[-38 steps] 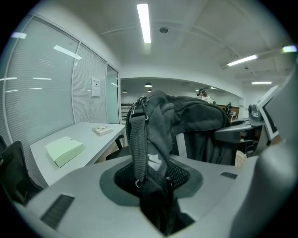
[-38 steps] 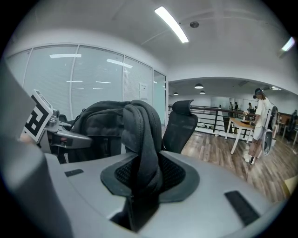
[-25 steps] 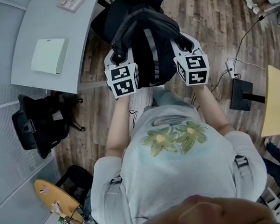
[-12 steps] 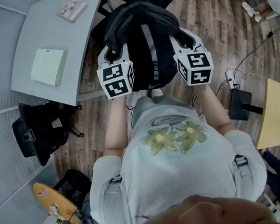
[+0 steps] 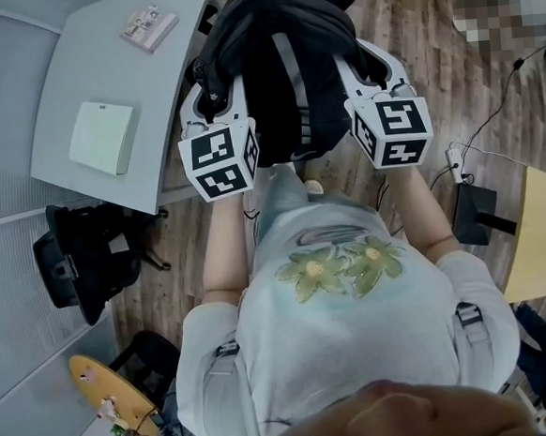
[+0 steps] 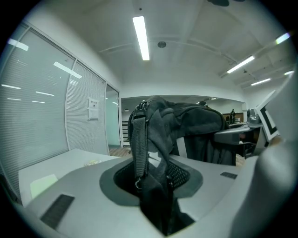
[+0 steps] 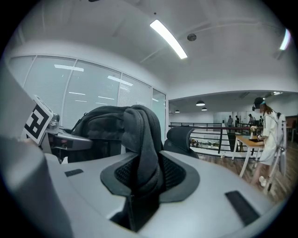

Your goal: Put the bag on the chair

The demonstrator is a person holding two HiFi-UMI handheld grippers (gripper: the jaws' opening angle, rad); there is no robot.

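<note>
The black bag (image 5: pixel 280 71) hangs in the air in front of the person, carried between the two grippers; in the head view the left gripper (image 5: pixel 209 93) holds its 9 o'clock side and the right gripper (image 5: pixel 366 62) its 3 o'clock side, with the bag's bulk filling the space between them. In the left gripper view the jaws stand narrow, closed on a grey webbing strap (image 6: pixel 138 139) and a bunch of dark fabric that rises from between them; the strap stands upright at 12 o'clock from the jaws, and the rest of the bag slumps off toward 2 o'clock. In the right gripper view the jaws are likewise narrow, pinched on a thick padded strap (image 7: pixel 142 153) that runs up out of them and arches over to 10 o'clock, where the bag's body sits. The black chair (image 7: pixel 180 139) stands beyond the bag, at 1 o'clock from the right jaws; in the head view it shows only at the top edge, at 12 o'clock of the bag, and whether the bag touches it cannot be told. A grey desk (image 5: pixel 92 67) lies at 9 o'clock of the bag, bearing a pale green pad (image 5: pixel 103 137) and a small packet (image 5: pixel 148 27); wood floor (image 5: pixel 431 68) shows at 3 o'clock.
</note>
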